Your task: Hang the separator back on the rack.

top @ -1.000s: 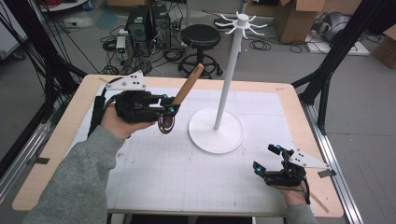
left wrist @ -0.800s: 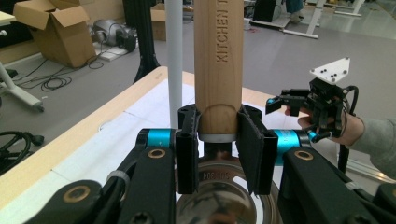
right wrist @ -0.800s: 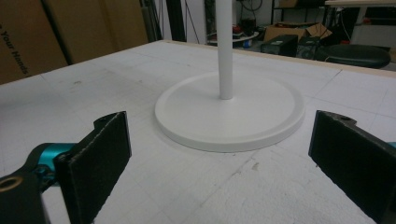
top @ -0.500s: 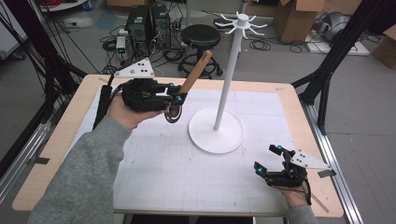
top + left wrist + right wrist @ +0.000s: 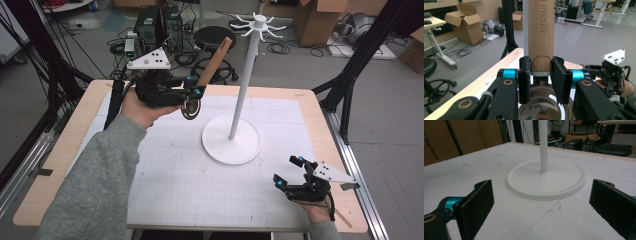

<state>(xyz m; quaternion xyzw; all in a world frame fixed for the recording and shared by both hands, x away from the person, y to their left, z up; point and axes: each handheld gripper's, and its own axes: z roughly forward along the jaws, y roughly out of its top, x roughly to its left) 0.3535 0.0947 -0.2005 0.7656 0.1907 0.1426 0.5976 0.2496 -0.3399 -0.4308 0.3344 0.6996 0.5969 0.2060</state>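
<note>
A utensil with a wooden handle (image 5: 214,62) and a round metal head (image 5: 190,108) hangs in the air over the back left of the mat. My left gripper (image 5: 196,94) is shut on it where the handle meets the metal, and the handle slants up toward the white stand (image 5: 243,90). In the left gripper view the pads (image 5: 557,80) press both sides of the handle (image 5: 541,32), with the metal head (image 5: 541,110) below. My right gripper (image 5: 288,171) rests low at the front right, open and holding nothing; its jaws frame the stand's round base (image 5: 564,180).
The stand's base (image 5: 220,145) sits mid-mat, and its pole ends in a crown of hooks (image 5: 259,22) high at the back. The wooden table edge (image 5: 65,150) frames the white mat. Beyond it stand a stool (image 5: 215,37), black frame posts and boxes.
My left hand has lifted the utensil higher and carried it a little right toward the stand's pole. The right gripper has stayed where it was.
</note>
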